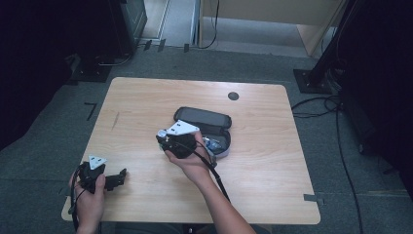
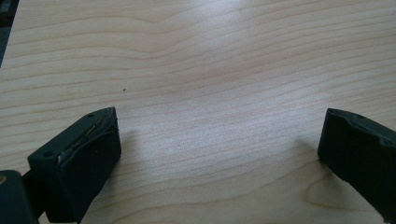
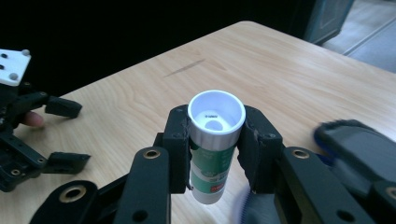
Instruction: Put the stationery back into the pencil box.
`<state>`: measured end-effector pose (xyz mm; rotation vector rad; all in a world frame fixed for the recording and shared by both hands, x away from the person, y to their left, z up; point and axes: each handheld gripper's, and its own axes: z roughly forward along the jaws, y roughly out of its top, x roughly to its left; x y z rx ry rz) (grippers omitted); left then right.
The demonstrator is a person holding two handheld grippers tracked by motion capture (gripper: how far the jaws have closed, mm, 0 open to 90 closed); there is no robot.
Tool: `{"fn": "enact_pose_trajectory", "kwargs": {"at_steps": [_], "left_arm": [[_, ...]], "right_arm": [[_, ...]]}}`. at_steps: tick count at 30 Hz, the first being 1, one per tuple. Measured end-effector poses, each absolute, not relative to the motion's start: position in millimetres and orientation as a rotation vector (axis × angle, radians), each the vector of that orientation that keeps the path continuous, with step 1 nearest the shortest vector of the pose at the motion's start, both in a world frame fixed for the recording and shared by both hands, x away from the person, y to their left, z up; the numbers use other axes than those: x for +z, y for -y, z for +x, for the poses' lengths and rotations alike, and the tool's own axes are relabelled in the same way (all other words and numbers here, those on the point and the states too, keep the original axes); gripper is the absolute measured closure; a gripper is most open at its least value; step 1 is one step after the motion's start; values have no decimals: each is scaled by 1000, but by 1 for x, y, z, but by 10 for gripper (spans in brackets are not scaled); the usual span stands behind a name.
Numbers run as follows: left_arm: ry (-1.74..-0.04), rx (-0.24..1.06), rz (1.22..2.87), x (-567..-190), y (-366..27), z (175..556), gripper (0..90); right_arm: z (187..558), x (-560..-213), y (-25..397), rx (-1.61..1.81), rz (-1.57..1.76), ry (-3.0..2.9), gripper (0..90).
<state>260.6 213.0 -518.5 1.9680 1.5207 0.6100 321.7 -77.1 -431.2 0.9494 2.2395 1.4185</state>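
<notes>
While my left gripper (image 2: 219, 144) rests low over the table (image 2: 210, 56), jaws wide apart and empty, my right gripper (image 3: 215, 140) clamps a glue stick (image 3: 214, 140) mid-body, upright, white end up, above the open black case (image 1: 207, 118).

The room was dim, its edges nearly black, while the wooden table (image 1: 146, 97) caught soft light from above. A pale glare lay across the wood (image 2: 210, 42) between faint shadows. The case (image 3: 359, 144) near the lens was blurred.
</notes>
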Motion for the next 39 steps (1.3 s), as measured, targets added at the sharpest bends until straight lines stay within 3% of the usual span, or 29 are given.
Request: {"fn": "enact_pose_trajectory", "kwargs": {"at_steps": [20,39], "left_arm": [[-1519,610,1971,-518,-213,261,0],[-1520,610,1968,-519,-213,261,0]], "right_arm": [[330,-419,133,1368,1041,-2124,663],[348,-459,104,1316,1087,-2134,663]]}}
